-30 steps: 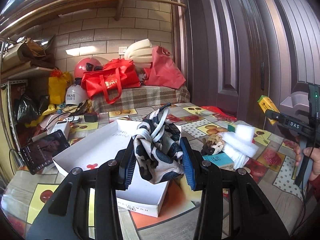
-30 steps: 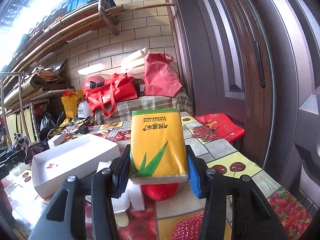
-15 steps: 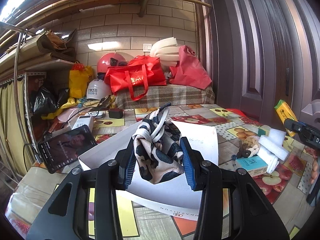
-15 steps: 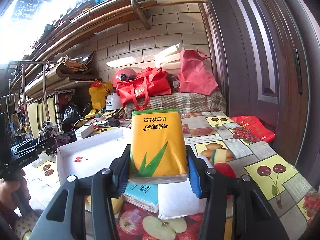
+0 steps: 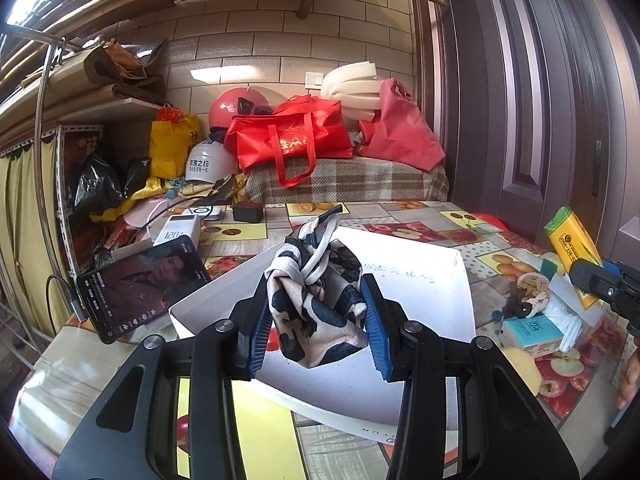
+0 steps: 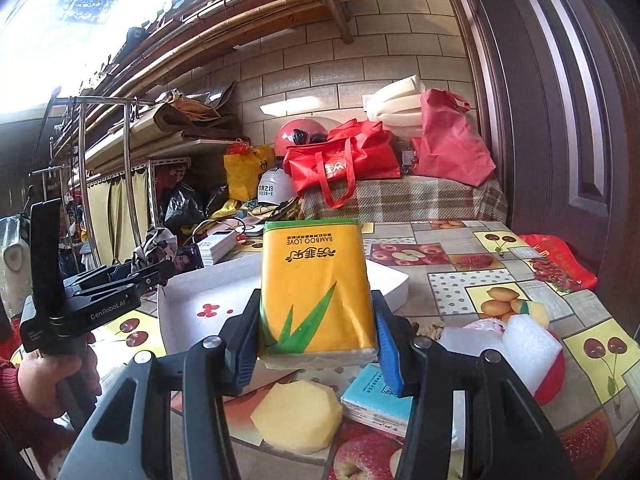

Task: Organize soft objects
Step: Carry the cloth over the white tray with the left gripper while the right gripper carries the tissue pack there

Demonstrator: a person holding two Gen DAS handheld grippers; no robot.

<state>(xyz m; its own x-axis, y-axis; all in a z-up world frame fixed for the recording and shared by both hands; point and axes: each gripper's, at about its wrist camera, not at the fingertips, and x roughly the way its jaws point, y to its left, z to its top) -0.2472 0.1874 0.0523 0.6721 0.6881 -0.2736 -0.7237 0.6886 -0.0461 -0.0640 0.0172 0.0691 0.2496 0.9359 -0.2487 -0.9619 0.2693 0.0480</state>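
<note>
My left gripper (image 5: 316, 330) is shut on a knotted black-and-white patterned cloth (image 5: 316, 300) and holds it above the near end of a white open box (image 5: 424, 304). My right gripper (image 6: 318, 344) is shut on a yellow tissue pack (image 6: 316, 288) and holds it above the table, right of the same white box (image 6: 188, 300). The tissue pack also shows at the right edge of the left wrist view (image 5: 572, 248). The left gripper with the cloth shows at the left of the right wrist view (image 6: 148, 260).
On the fruit-patterned table lie a yellow sponge (image 6: 298, 416), a light blue tissue packet (image 6: 376, 400), white foam pieces (image 6: 528, 352), a braided item (image 5: 528, 292), a phone (image 5: 140, 280) and a power bank (image 5: 178, 232). Red bags (image 5: 292, 140) and helmets stand behind.
Both grippers have swung left with their loads still held. The box now lies under the left gripper, and the soft items have shifted to the right of each view.
</note>
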